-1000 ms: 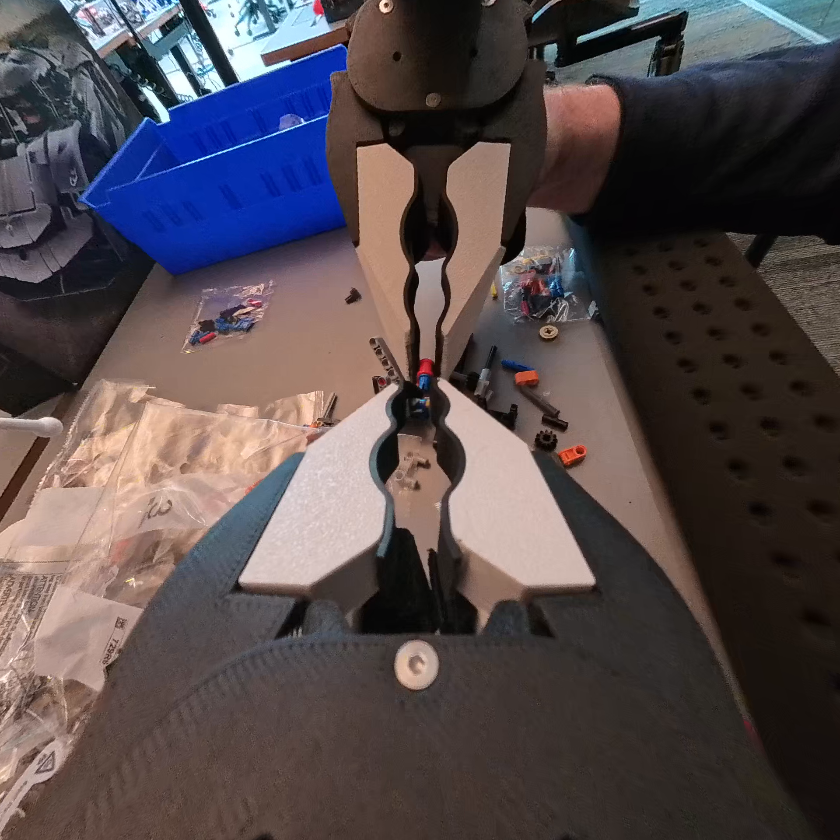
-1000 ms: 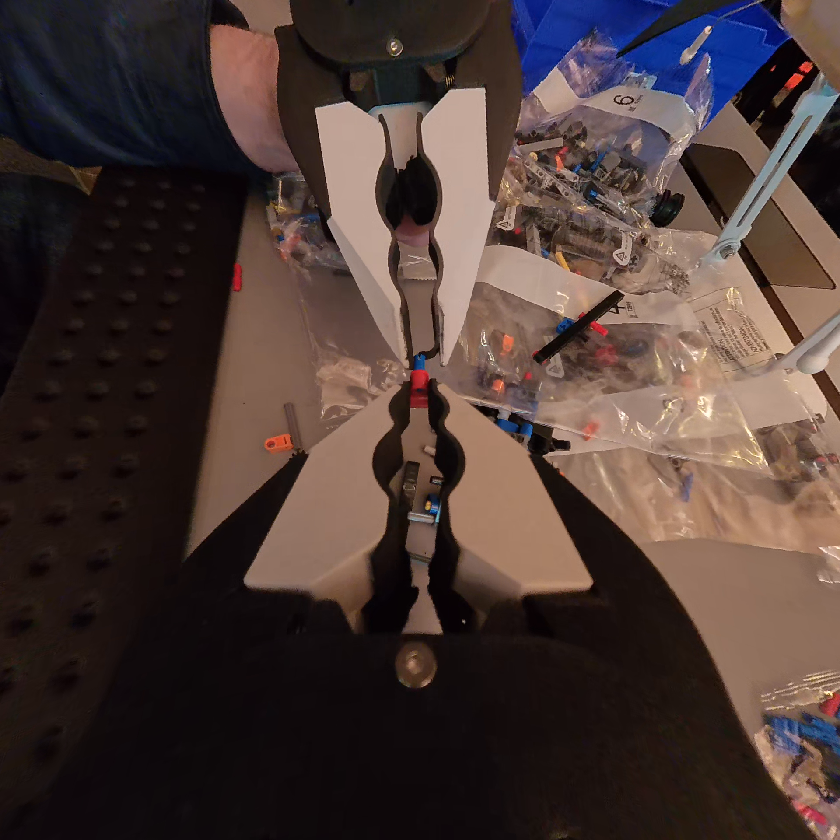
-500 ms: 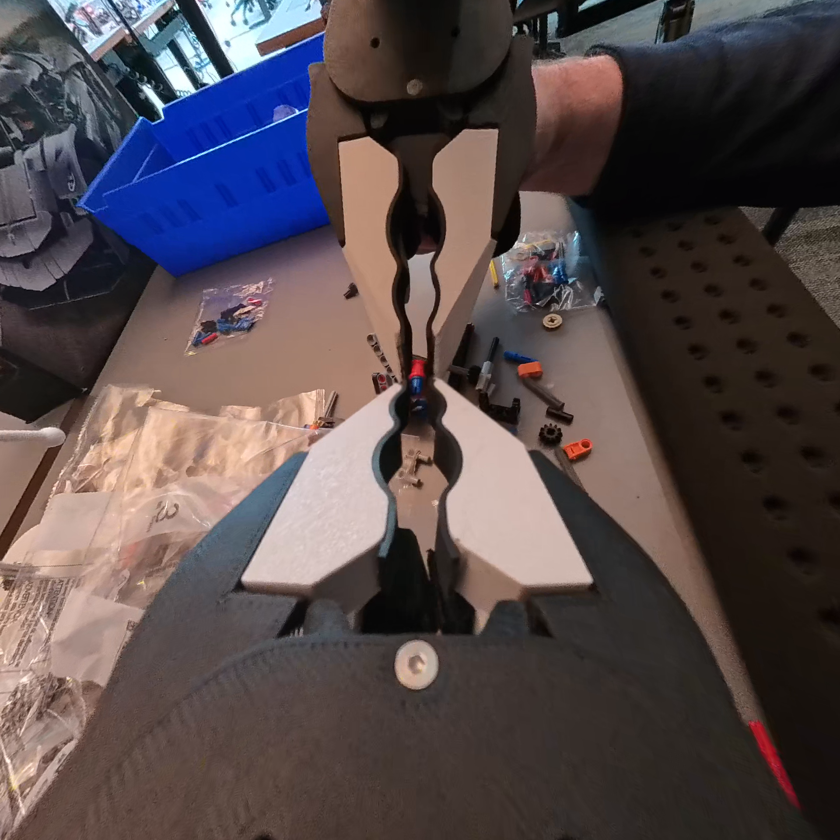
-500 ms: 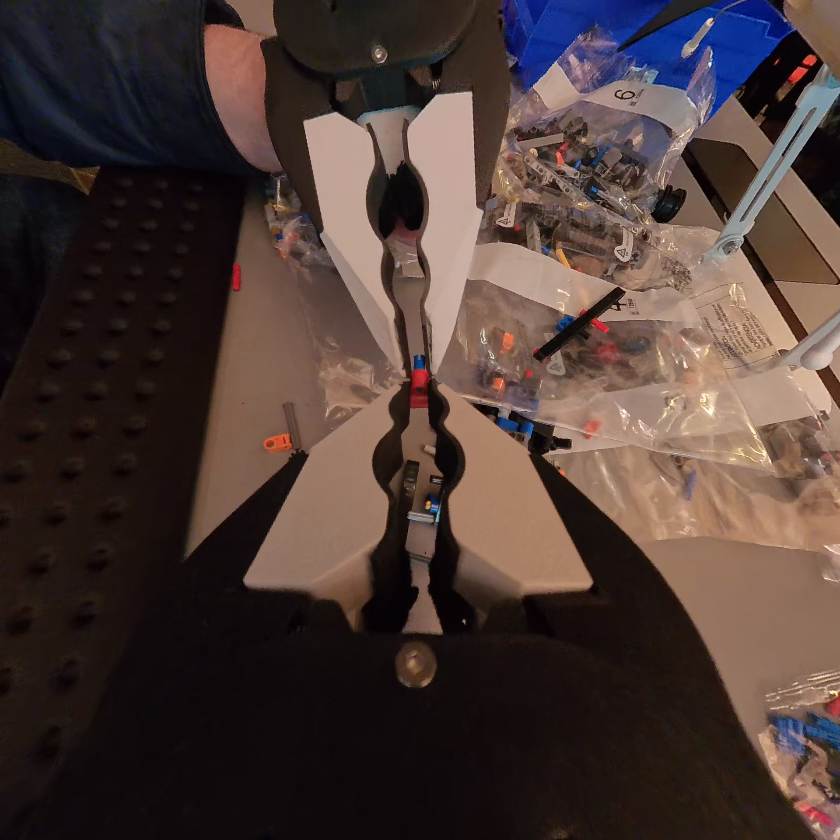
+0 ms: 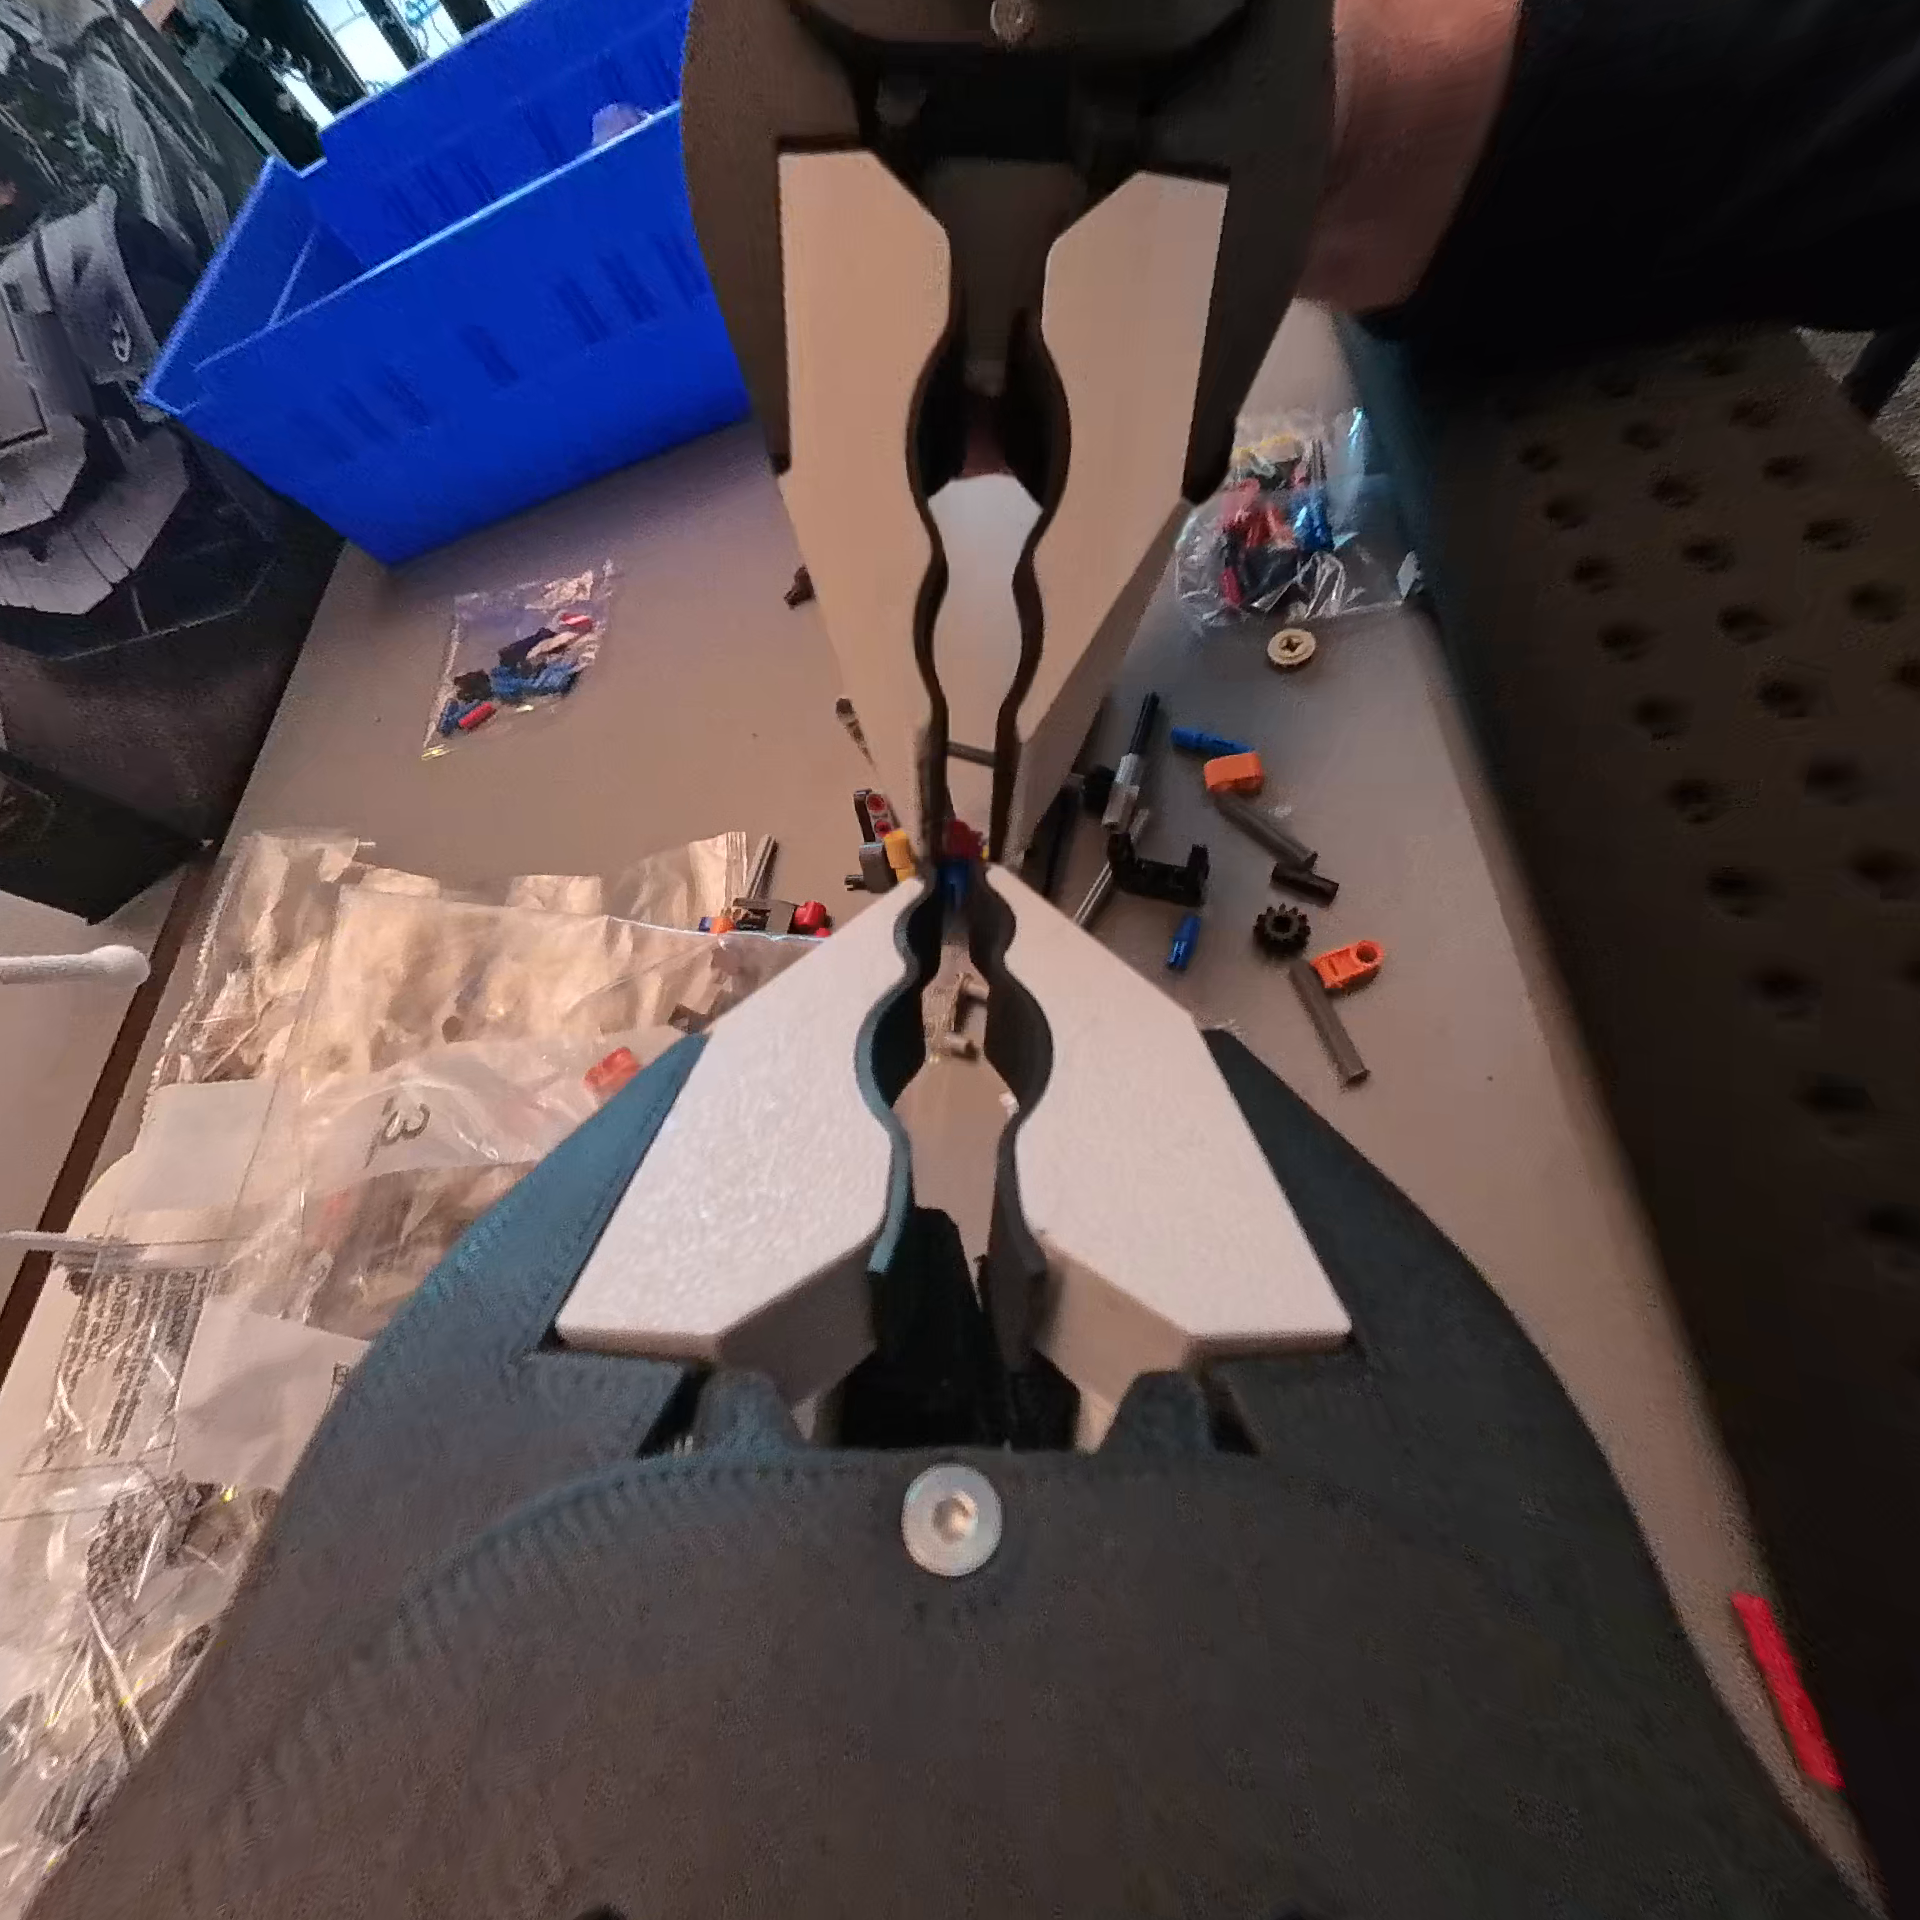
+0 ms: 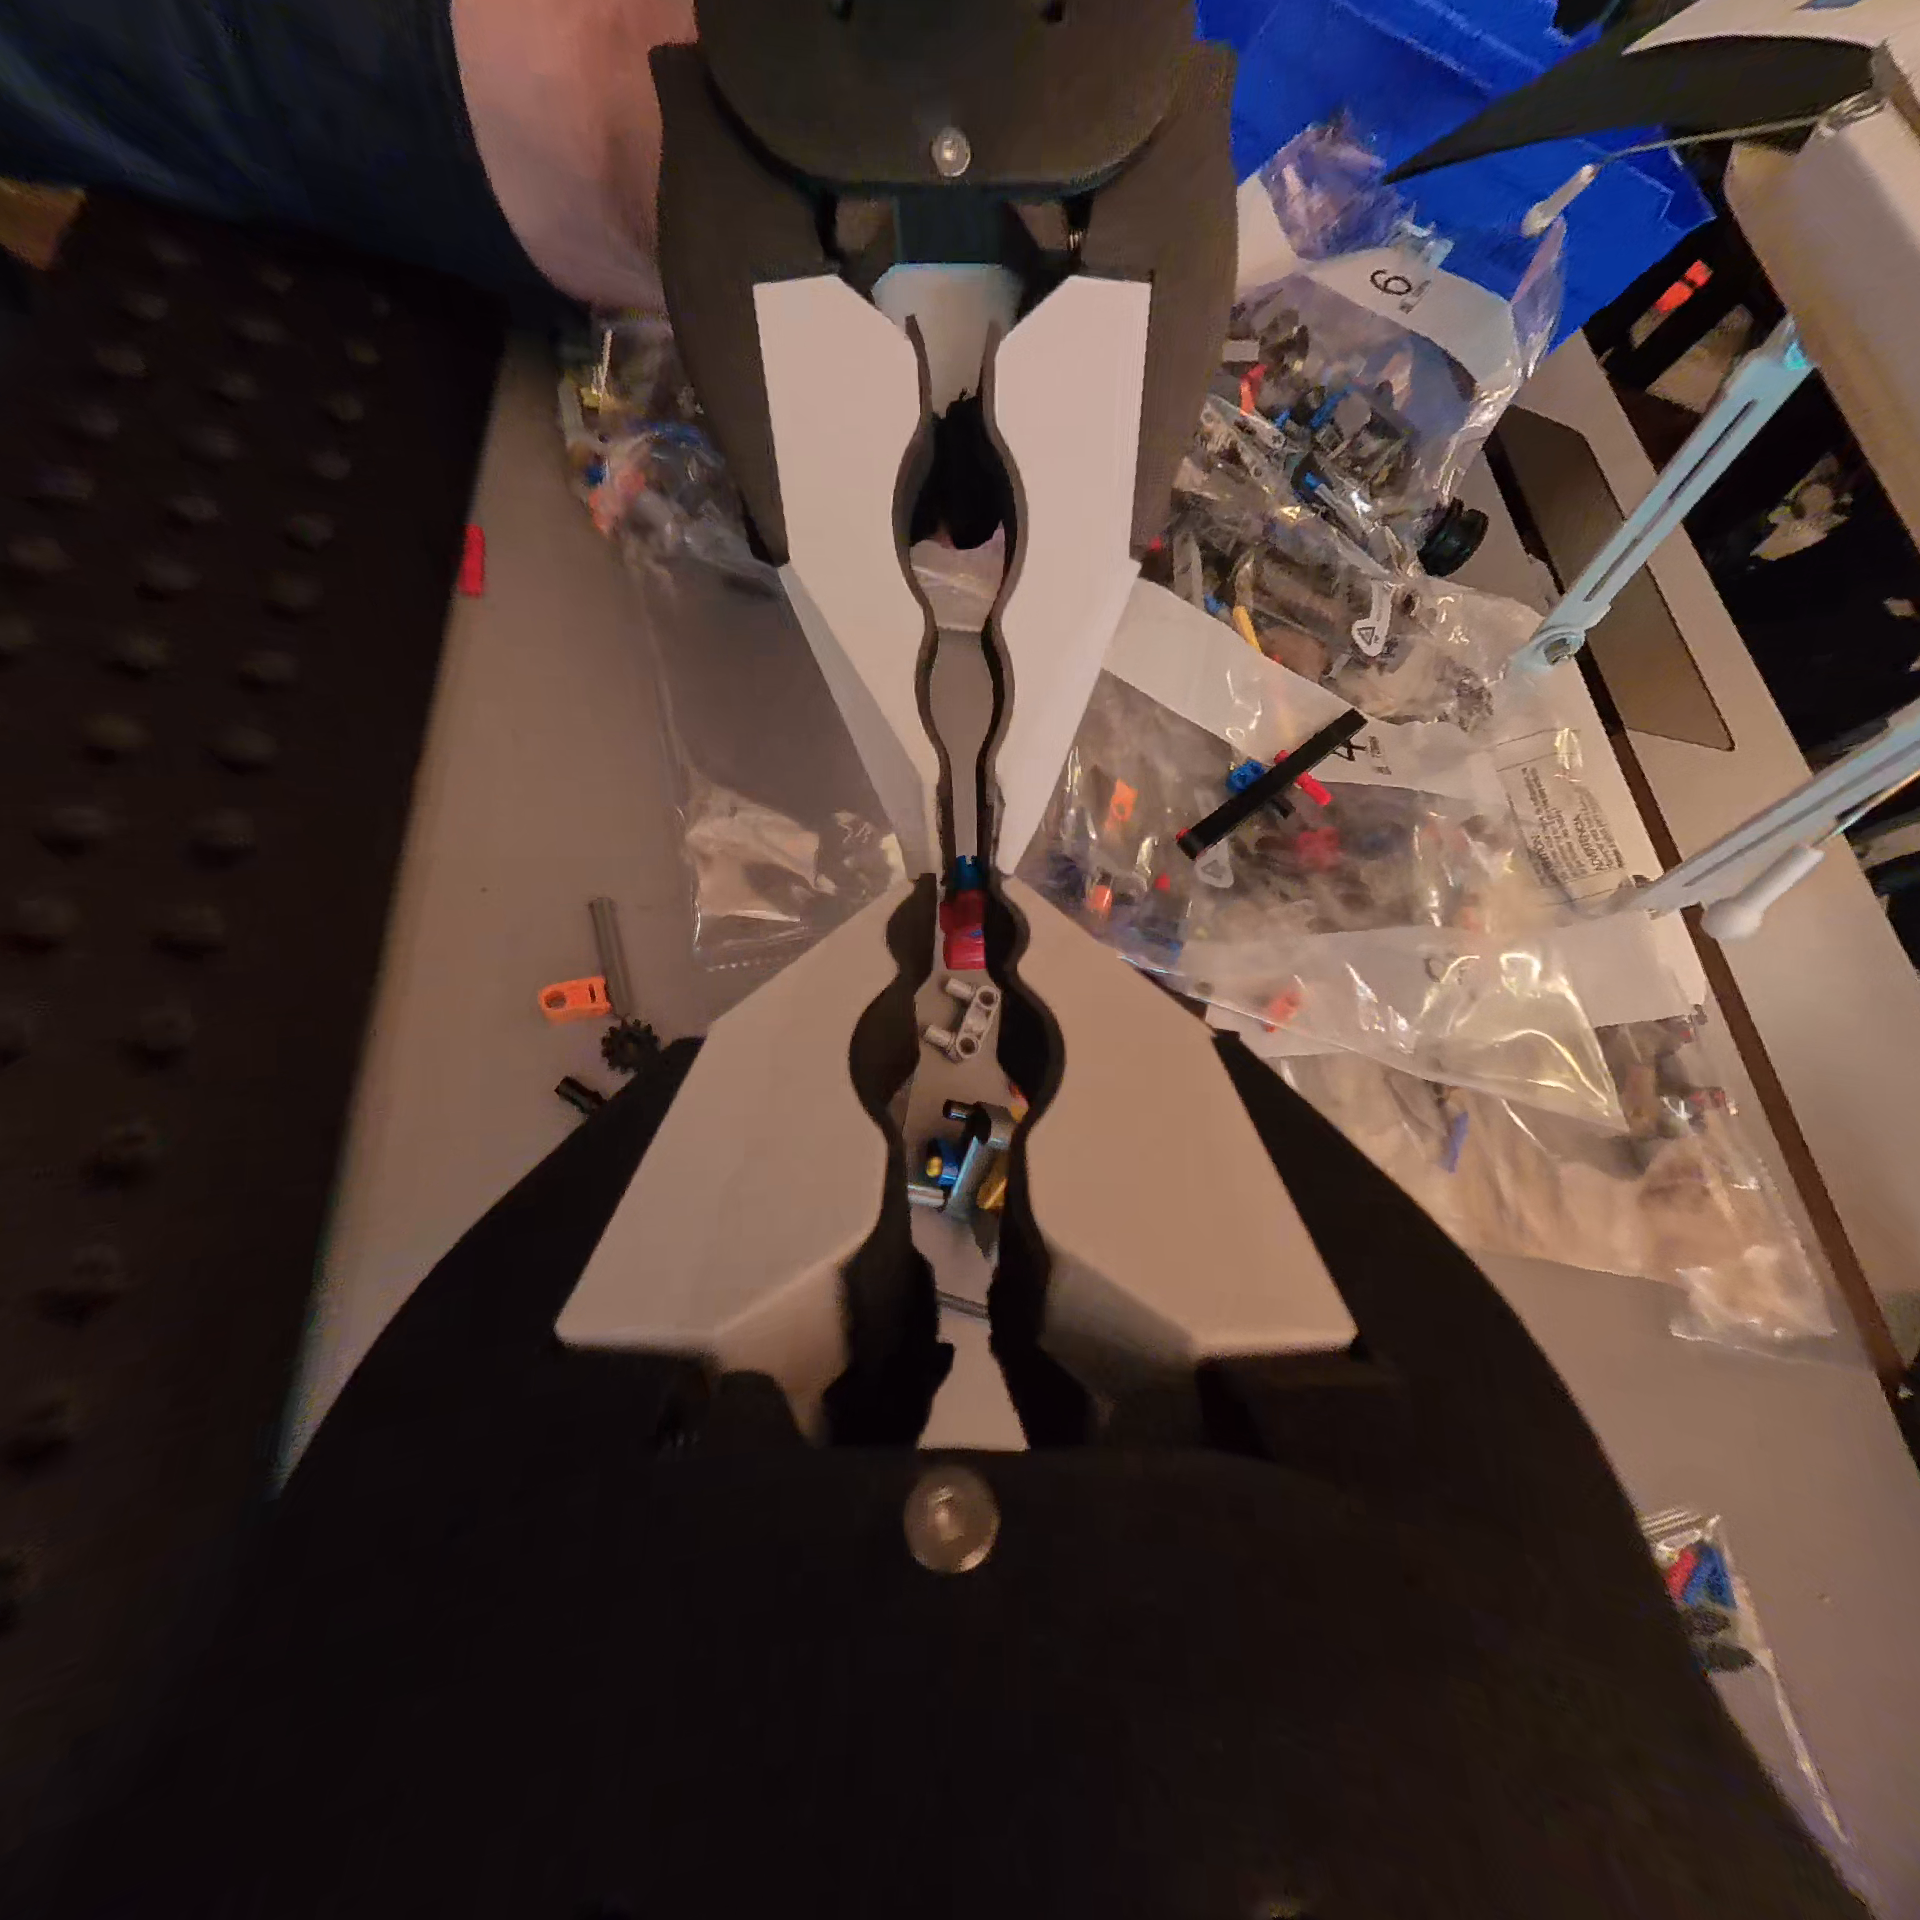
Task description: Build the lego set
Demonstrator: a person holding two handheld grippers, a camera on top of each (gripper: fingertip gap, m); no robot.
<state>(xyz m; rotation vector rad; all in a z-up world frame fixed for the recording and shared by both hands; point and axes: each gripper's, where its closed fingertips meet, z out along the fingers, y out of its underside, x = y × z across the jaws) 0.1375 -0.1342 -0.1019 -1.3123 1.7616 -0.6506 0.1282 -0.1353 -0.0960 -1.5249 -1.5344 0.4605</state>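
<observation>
My left gripper point(image 5: 951, 885) is shut on a small blue pin point(image 5: 951, 883) at its fingertips. My right gripper point(image 6: 964, 906) is shut on a small red piece point(image 6: 964, 925). The two grippers meet tip to tip above the grey table point(image 5: 644, 748). The blue pin point(image 6: 964, 868) touches the end of the red piece point(image 5: 961, 836). I cannot tell how deep the pin sits in it. In the left wrist view the right gripper point(image 5: 964, 831) comes down from the top. In the right wrist view the left gripper point(image 6: 966, 854) does the same.
Loose parts lie below: an orange connector point(image 5: 1234, 774), a black gear point(image 5: 1273, 930), grey axles point(image 5: 1325, 1023), a grey piece point(image 6: 966, 1018). Clear parts bags point(image 5: 364, 1039) point(image 6: 1299, 831) lie on one side, a black studded mat point(image 5: 1714, 831) on the other. A blue bin point(image 5: 468, 312) stands at the back.
Both grippers stay shut and tip to tip. They have drawn closer to each other and shifted a little over the table. The red and blue pieces remain held between the tips.
</observation>
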